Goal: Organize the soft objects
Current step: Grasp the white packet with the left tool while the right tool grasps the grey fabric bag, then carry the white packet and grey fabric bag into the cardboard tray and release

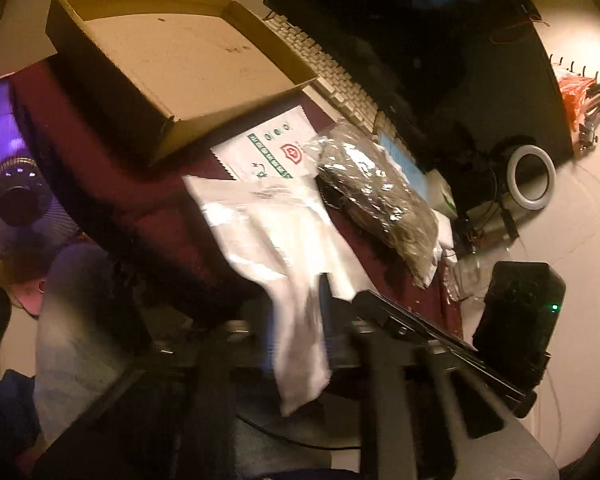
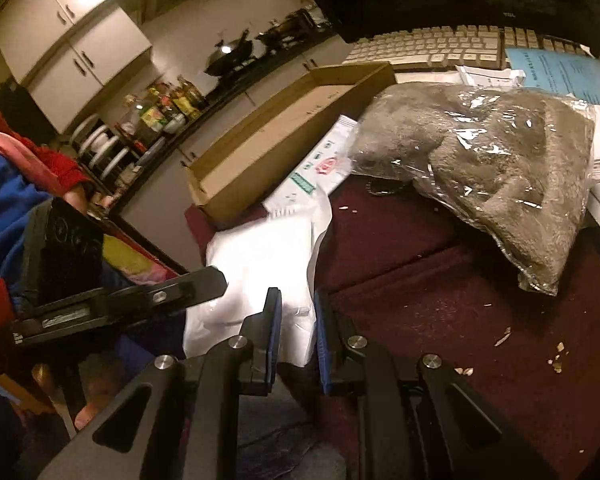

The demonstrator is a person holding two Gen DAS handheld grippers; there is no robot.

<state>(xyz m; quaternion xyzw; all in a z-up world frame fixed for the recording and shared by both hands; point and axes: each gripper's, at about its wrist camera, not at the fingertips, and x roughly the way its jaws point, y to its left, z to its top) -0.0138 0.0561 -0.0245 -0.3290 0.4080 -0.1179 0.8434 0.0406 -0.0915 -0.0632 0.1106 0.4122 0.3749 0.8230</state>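
Our right gripper jaws are clamped on the white packet at the maroon cloth's edge. Left gripper is too blurred; we cannot tell its jaws. Grey bagged plush lies beside the cardboard box.

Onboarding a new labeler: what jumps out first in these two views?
The grey plush in a clear bag dominates the maroon cloth, lying in front of the keyboard. A white soft packet hangs off the cloth's near edge, pinched by the right hand-held gripper. An empty cardboard tray sits behind both.
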